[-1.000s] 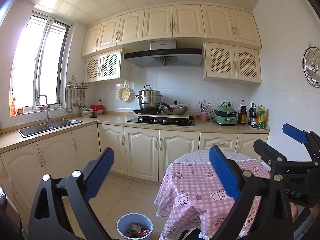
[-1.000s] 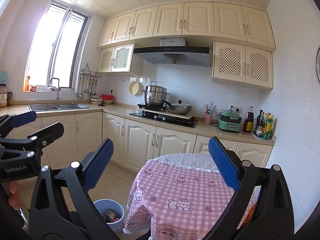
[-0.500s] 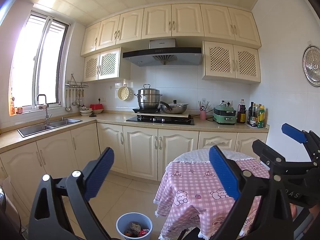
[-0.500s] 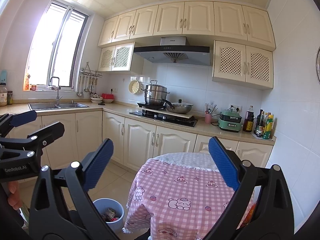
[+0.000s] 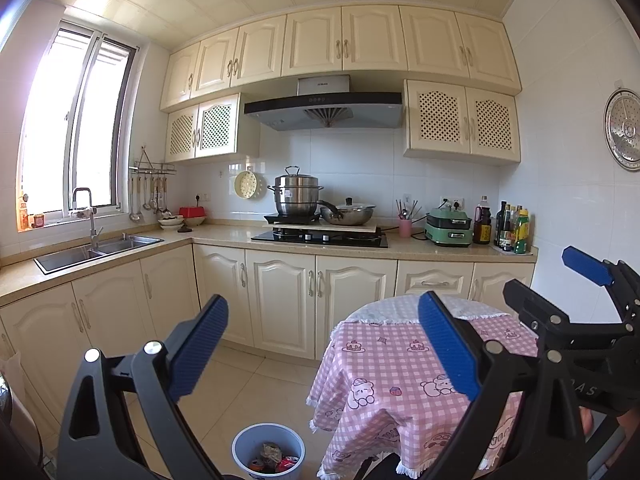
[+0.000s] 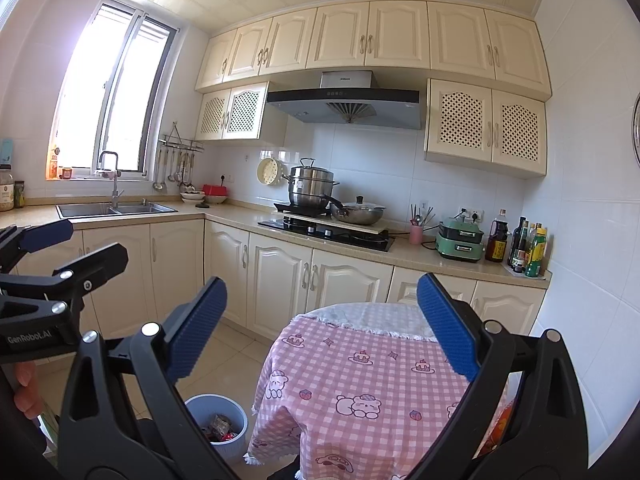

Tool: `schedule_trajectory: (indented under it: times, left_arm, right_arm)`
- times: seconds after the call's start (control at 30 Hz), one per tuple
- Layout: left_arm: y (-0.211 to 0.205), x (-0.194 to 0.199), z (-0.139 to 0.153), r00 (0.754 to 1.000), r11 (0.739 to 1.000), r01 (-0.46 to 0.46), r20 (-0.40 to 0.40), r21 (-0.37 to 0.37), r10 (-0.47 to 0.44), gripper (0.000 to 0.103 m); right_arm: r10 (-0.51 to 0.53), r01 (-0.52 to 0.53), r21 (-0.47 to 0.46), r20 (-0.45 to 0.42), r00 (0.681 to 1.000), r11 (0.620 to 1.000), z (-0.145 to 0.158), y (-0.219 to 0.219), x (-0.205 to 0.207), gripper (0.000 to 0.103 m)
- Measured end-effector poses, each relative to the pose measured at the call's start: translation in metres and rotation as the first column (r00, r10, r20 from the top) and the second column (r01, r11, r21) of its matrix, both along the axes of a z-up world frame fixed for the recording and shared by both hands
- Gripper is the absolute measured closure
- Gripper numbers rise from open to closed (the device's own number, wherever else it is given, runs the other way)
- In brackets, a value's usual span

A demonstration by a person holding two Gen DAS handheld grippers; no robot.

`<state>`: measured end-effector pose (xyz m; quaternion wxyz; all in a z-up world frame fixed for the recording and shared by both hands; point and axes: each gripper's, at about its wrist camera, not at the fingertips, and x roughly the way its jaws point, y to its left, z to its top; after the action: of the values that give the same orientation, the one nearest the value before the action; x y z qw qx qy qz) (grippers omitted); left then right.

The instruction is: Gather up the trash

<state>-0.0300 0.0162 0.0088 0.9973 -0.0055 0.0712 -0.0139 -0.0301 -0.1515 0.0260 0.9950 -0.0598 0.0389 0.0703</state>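
Note:
A pale blue waste bin (image 5: 268, 450) (image 6: 218, 424) stands on the tiled floor left of a round table (image 5: 404, 360) (image 6: 360, 364) covered by a pink checked cloth. Crumpled wrappers and a red can lie inside the bin. My left gripper (image 5: 322, 344) is open and held high, with nothing between its blue pads. My right gripper (image 6: 320, 320) is also open and empty, raised above the table. Each gripper shows at the edge of the other's view: the right gripper (image 5: 580, 304) and the left gripper (image 6: 48, 264).
L-shaped cream cabinets run along the far wall and left side, with a sink (image 5: 96, 250), a hob carrying a steel pot (image 5: 296, 196) and a pan, a green cooker (image 5: 448, 228) and bottles (image 5: 512, 228). Tiled floor lies between table and cabinets. A hand (image 6: 26, 392) grips the left tool.
Both views have tilted very slightly upward. The grippers stay open and empty; nothing else has moved.

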Motion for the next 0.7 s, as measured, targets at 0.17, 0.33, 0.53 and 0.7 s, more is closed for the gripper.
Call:
schedule_trajectory:
  times: [0.17,0.33,0.53,0.7]
  left_arm:
    - [0.0,0.001,0.0,1.0,1.0,0.001,-0.002,0.002,-0.001,0.009]
    - [0.002,0.001,0.0,1.0,1.0,0.002,-0.003,0.003,-0.002,0.009]
    - [0.01,0.005,0.001,1.0,1.0,0.011,-0.013,0.003,-0.011,0.009]
    - [0.012,0.007,0.0,1.0,1.0,0.012,-0.02,0.005,-0.012,0.009]
  right_arm:
    - [0.002,-0.002,0.0,0.0,1.0,1.0,0.0,0.0,0.0,0.009]
    - [0.0,0.0,0.0,0.0,1.0,1.0,0.001,0.001,0.0,0.009]
    - [0.001,-0.001,-0.003,-0.002,1.0,1.0,-0.001,0.0,0.001,0.009]
    - [0.001,-0.001,-0.002,-0.003,1.0,1.0,-0.002,0.001,0.0,0.009]
